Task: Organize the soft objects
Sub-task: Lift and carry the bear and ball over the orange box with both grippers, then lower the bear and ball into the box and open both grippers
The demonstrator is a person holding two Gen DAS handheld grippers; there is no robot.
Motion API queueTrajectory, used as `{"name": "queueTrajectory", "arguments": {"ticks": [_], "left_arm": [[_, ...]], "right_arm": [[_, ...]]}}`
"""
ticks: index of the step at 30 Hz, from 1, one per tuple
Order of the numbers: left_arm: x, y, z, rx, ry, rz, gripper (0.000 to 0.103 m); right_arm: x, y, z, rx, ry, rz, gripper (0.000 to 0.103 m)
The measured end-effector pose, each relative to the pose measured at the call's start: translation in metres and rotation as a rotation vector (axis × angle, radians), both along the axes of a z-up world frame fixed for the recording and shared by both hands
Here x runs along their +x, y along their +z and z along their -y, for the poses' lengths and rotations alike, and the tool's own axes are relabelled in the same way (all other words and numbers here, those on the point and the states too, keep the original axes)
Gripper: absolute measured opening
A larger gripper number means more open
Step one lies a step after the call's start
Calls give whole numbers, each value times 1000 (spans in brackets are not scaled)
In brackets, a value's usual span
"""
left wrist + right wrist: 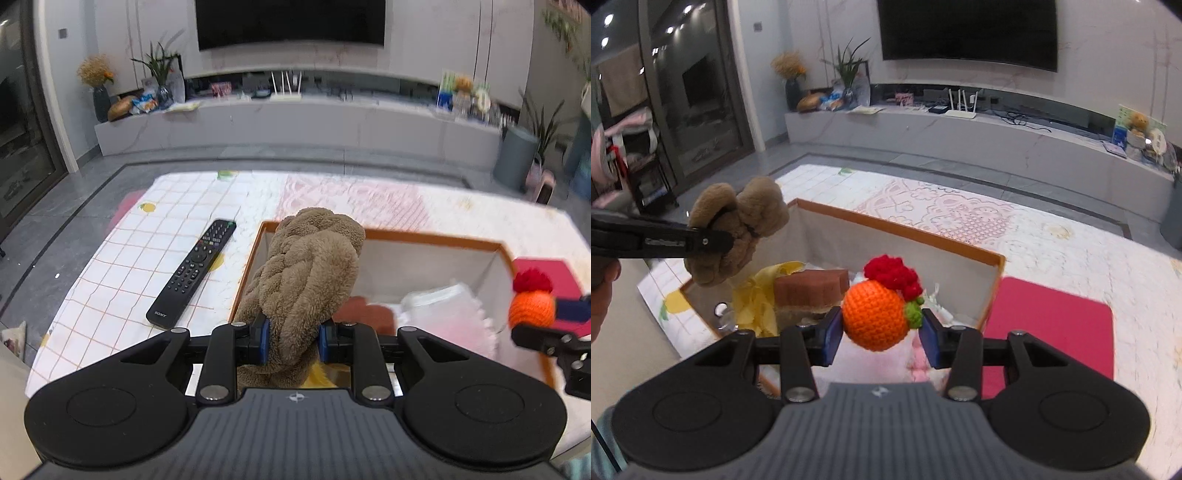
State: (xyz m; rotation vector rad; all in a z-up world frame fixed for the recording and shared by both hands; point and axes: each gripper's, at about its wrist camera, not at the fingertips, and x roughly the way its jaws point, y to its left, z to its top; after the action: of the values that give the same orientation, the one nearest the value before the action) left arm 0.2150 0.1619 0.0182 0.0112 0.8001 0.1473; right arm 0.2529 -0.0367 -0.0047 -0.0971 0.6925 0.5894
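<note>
My left gripper is shut on a brown plush knot toy and holds it above the left end of the orange-rimmed box. It also shows in the right wrist view. My right gripper is shut on an orange crocheted ball with a red tuft, held above the box's near side. The ball also shows at the right edge of the left wrist view. Inside the box lie a brown sponge block, a yellow cloth and pink-white fabric.
The box stands on a table with a white grid-and-lace cloth. A black Sony remote lies left of the box. A red mat lies right of it. A TV cabinet runs along the far wall.
</note>
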Motion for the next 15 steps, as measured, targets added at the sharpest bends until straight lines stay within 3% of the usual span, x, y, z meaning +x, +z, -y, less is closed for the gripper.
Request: {"name": "queueTrajectory", "arguments": {"ticks": [15], "left_arm": [[37,-51,-25,-11,-19,-119,28]], "right_arm": [[57,-35,-43,-123,38,-74,44]]}}
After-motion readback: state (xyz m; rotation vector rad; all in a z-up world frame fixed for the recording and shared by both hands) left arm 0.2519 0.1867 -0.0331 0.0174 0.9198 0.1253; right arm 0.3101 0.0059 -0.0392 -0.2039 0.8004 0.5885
